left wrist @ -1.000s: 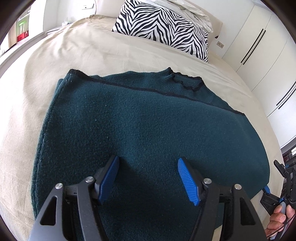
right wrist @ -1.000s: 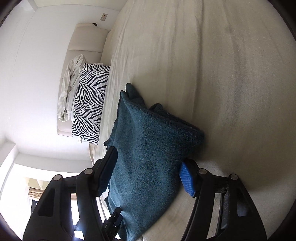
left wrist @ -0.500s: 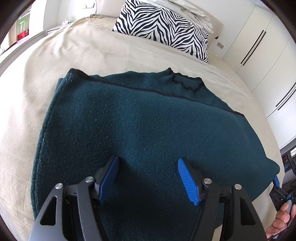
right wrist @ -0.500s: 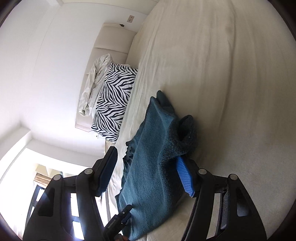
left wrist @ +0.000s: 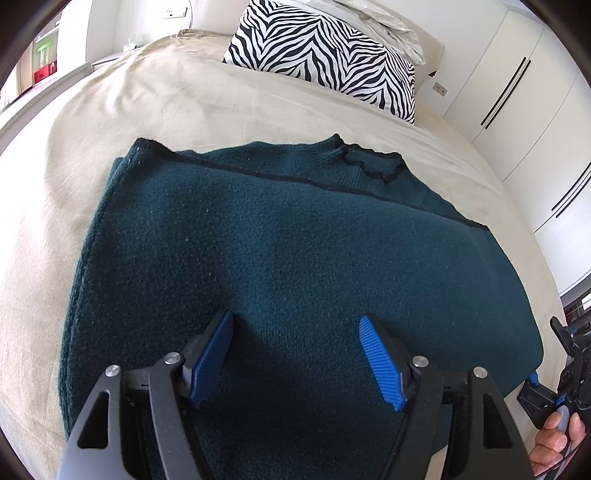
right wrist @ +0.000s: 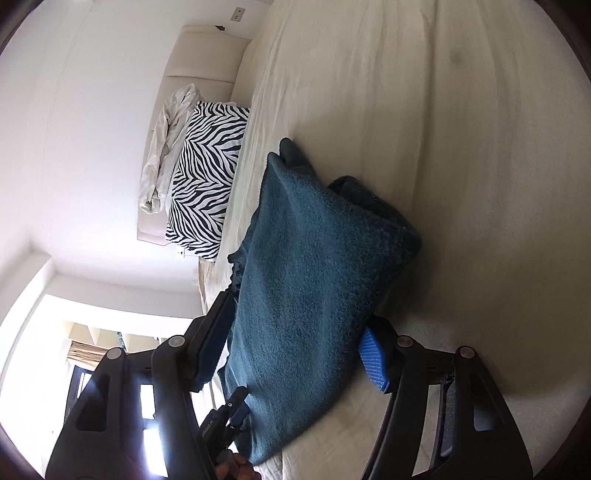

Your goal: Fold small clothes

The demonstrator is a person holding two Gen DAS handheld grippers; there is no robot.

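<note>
Beige bedding covers the bed [left wrist: 258,99] that I work on, and white wardrobe doors [left wrist: 517,74] stand along its right side in the left wrist view. A zebra pillow [left wrist: 325,55] leans at the head end of the bed, with a crumpled white cloth [left wrist: 384,22] behind it. My left gripper [left wrist: 295,354] points down at the dark green sweater [left wrist: 288,236], which lies folded and flat on the middle of the bed, its collar toward the pillow. The jaws have just been opening a little more and stand spread apart; the blue pads [left wrist: 212,356] hang over the near part of the sweater, and they pinch no fabric. At the right corner of the sweater I see my right hand [left wrist: 557,439] with its gripper beside the bed edge.

From the right wrist view the picture is turned on its side. The right gripper [right wrist: 295,350] has its jaws spread wide, and the near corner of the sweater [right wrist: 314,280] passes between them in a thick bundle. The blue pad [right wrist: 373,356] is just under the fabric and the dark one lies against its other side; if they press on it, I cannot tell. Beyond it I see the bedding [right wrist: 461,147], the pillow [right wrist: 203,177] against the cream headboard [right wrist: 207,55], a white wall and a bright window [right wrist: 110,350].
</note>
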